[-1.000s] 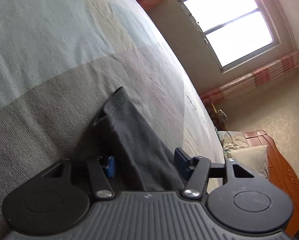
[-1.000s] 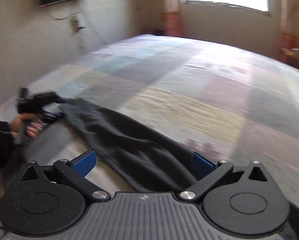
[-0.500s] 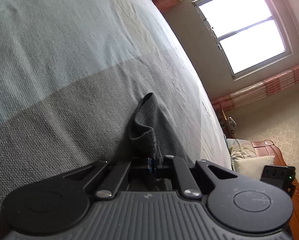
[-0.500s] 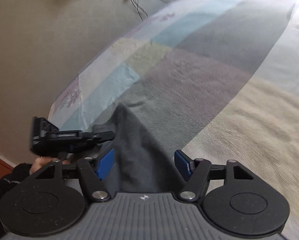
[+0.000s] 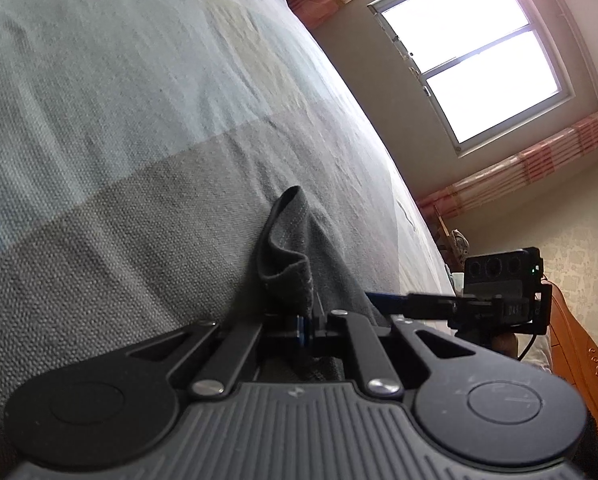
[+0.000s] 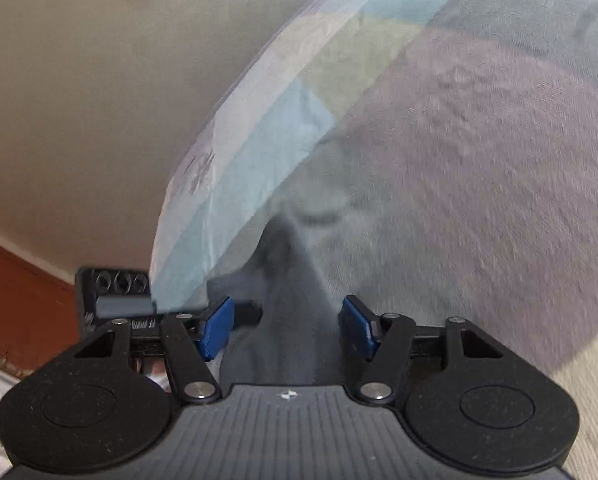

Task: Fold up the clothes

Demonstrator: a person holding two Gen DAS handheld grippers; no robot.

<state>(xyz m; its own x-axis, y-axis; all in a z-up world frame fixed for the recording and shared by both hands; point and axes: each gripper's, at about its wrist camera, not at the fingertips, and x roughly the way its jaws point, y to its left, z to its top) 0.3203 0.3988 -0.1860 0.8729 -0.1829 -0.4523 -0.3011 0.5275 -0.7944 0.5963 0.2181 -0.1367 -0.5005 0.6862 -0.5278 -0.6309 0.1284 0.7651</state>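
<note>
left wrist view: left gripper (image 5: 308,326) clenched tight on a bunched fold of the dark grey garment (image 5: 289,256), blue pads pressed together with cloth pinched between. garment standing up in a little ridge right ahead of the jaws, lying on a grey patch of the bed (image 5: 139,128) cover, near the bed's right-hand edge as seen here. paler blue and cream patches further up the cover. other gripper poking in from the right at the bed edge, just beside the garment, black camera block on it. bright window (image 5: 475,52) on the far wall, striped curtains (image 5: 531,168) above and below it in this tilted shot, wooden furniture (image 5: 579,352) in the lower right corner.

right wrist view: pretty blurry. right gripper (image 6: 285,328) with jaws closing in, blue pads (image 6: 357,328) either side of the same grey garment (image 6: 287,300) but not visibly pressing on it yet, gaps on both sides. cloth running up between the fingers to a point, close to the bed (image 6: 479,160) corner. patchwork cover in blue, yellowish and mauve-grey blocks. left gripper's black body (image 6: 115,296) sitting at the bed's edge, just left of the garment. beige wall (image 6: 99,100) behind, reddish floor (image 6: 23,300) lower left.
</note>
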